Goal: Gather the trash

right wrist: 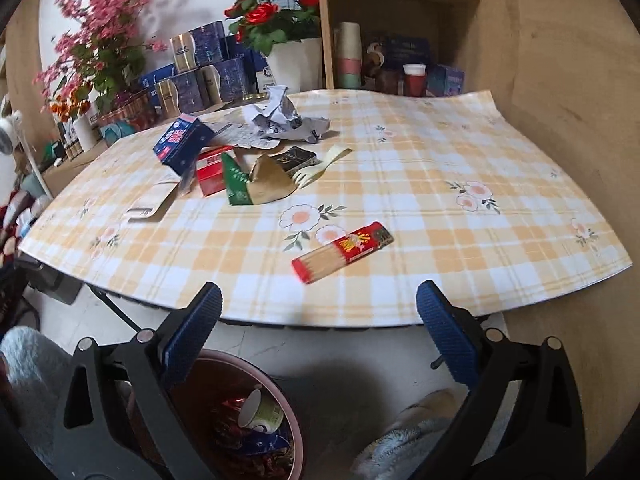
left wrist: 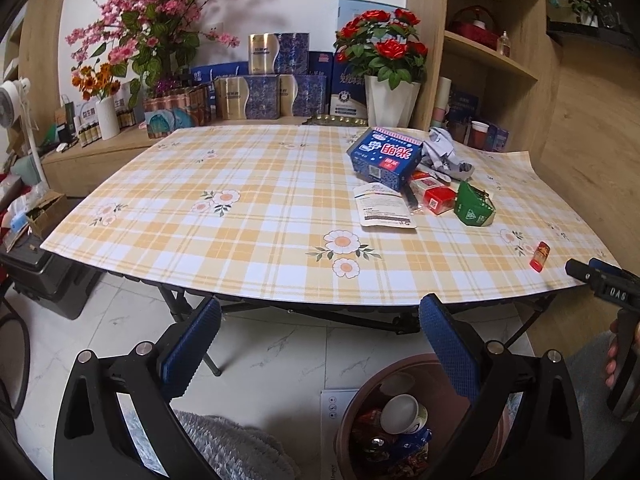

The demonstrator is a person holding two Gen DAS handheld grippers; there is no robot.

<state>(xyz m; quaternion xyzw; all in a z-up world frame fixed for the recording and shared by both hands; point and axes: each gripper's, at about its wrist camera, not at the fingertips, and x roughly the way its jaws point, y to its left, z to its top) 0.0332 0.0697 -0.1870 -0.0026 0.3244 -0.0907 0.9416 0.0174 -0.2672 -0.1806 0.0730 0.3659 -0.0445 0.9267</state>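
Holding both grippers wide, empty, off table edge above bin (right wrist: 248,364); right gripper (right wrist: 320,312) nearer red pack (right wrist: 342,252), lying just ahead on cloth, long axis slanting left-near to right-far; left gripper (left wrist: 320,320) farther

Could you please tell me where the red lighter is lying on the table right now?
The red lighter lies alone near the table's front edge, just ahead of the open right gripper, well apart from the trash pile; the left wrist view shows it far right.
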